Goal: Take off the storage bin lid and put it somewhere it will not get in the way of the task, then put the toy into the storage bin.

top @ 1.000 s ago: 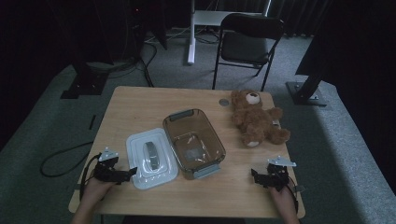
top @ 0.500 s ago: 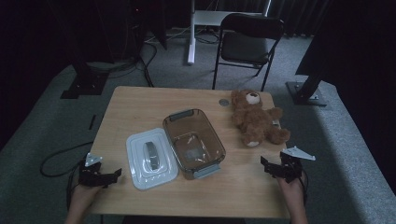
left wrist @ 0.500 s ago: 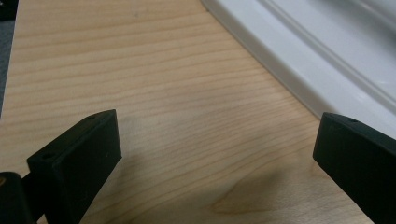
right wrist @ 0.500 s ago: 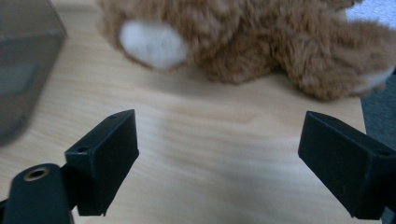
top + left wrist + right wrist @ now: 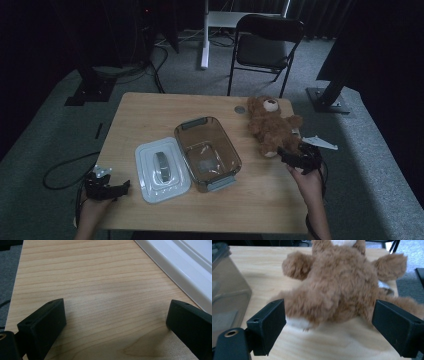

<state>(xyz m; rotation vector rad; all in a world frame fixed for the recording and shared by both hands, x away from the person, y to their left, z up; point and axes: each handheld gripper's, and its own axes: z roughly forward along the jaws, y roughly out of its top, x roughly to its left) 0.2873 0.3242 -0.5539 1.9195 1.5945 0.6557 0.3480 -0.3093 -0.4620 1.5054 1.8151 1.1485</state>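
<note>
My right claw (image 5: 299, 159) has moved up to the teddy bear (image 5: 272, 127), jaws spread wide around its legs, gripping nothing; left claw (image 5: 107, 189) has retreated, open and empty.

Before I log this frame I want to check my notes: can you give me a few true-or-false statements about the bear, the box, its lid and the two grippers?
1. The right gripper is open, its jaws either side of the teddy bear. True.
2. The lid is on the clear box. False: it lies on the table to the left of the box.
3. The left gripper is shut on the lid. False: it is open over bare wood beside the lid.
4. The teddy bear lies inside the box. False: it lies on the table to the right of the box.
5. A chair stands beyond the table. True.
</note>
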